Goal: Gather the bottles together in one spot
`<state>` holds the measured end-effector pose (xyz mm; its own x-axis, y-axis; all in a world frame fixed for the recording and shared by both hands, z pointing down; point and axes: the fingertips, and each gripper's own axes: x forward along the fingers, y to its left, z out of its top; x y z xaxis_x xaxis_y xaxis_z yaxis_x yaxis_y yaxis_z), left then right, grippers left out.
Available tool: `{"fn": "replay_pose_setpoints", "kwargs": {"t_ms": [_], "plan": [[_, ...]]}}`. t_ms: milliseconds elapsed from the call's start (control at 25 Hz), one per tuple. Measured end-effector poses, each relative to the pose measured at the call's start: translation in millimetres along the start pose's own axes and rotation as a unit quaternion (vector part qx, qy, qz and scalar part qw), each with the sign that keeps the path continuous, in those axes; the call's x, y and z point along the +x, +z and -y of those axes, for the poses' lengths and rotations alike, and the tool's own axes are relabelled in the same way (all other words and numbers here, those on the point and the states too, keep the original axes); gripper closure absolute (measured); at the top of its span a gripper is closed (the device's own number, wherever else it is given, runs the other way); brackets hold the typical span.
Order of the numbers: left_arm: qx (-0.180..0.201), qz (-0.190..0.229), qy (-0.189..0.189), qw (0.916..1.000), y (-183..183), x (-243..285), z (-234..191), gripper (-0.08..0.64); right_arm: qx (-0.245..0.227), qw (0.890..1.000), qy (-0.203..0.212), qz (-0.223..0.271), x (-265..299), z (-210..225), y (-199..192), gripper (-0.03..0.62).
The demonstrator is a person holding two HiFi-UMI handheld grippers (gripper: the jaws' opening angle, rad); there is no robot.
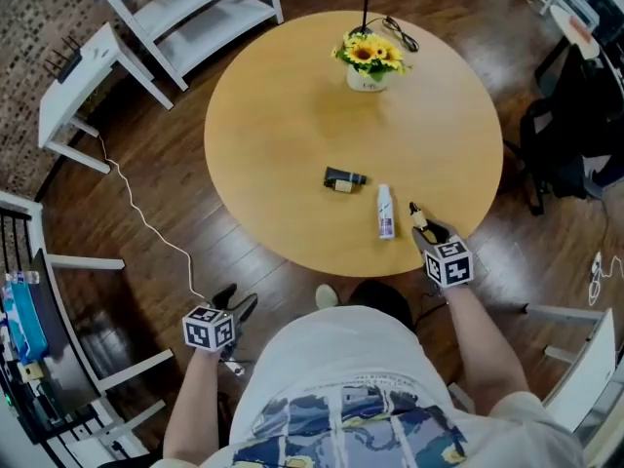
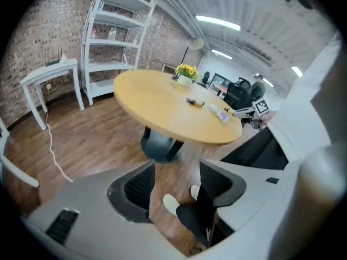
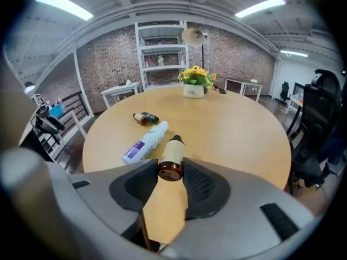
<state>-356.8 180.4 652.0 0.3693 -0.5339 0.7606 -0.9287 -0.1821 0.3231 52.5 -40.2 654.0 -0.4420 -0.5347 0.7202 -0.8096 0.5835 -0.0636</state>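
My right gripper [image 3: 171, 172] is shut on a brown bottle with a cream label [image 3: 172, 155], gripped near its base, black cap pointing away. In the head view this right gripper [image 1: 427, 228] hovers at the round table's near right edge with the brown bottle [image 1: 419, 216]. A white bottle with a purple label [image 1: 385, 211] [image 3: 143, 143] lies on its side just left of it. A small dark bottle [image 1: 343, 178] [image 3: 145, 117] lies further in. My left gripper [image 1: 237, 301] [image 2: 174, 191] hangs open over the floor, off the table's near left side, holding nothing.
A white pot of yellow flowers [image 1: 368, 63] [image 3: 196, 82] stands at the far side of the wooden table [image 1: 292, 115], next to a black lamp stem and cable. White shelving [image 1: 200, 13] and a small white side table [image 1: 73, 81] stand at the left. A black chair [image 1: 570, 130] is at the right.
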Motion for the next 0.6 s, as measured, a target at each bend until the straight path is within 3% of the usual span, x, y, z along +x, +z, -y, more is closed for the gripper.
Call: {"fn": "replay_pose_setpoints", "kwargs": {"t_ms": [120, 200, 280, 400, 480, 600], "plan": [[0.046, 0.060, -0.068, 0.9948, 94, 24, 54, 0.295, 0.018, 0.998, 0.011, 0.057, -35, -6, 32, 0.428], [0.066, 0.098, -0.145, 0.9824, 154, 30, 110, 0.296, 0.014, 0.994, 0.031, 0.108, -61, -20, 64, 0.428], [0.063, 0.128, -0.236, 0.9612, 208, 30, 171, 0.298, 0.000, 0.985, 0.055, 0.162, -84, -39, 98, 0.428], [0.027, 0.149, -0.361, 0.9202, 273, 24, 247, 0.305, -0.017, 0.972, 0.080, 0.222, -113, -63, 138, 0.428], [-0.006, 0.147, -0.412, 0.8992, 305, 29, 281, 0.310, -0.029, 0.966, 0.091, 0.240, -126, -74, 154, 0.428], [-0.065, 0.120, -0.452, 0.8816, 335, 47, 312, 0.310, -0.053, 0.961, 0.104, 0.252, -136, -77, 166, 0.428]]}}
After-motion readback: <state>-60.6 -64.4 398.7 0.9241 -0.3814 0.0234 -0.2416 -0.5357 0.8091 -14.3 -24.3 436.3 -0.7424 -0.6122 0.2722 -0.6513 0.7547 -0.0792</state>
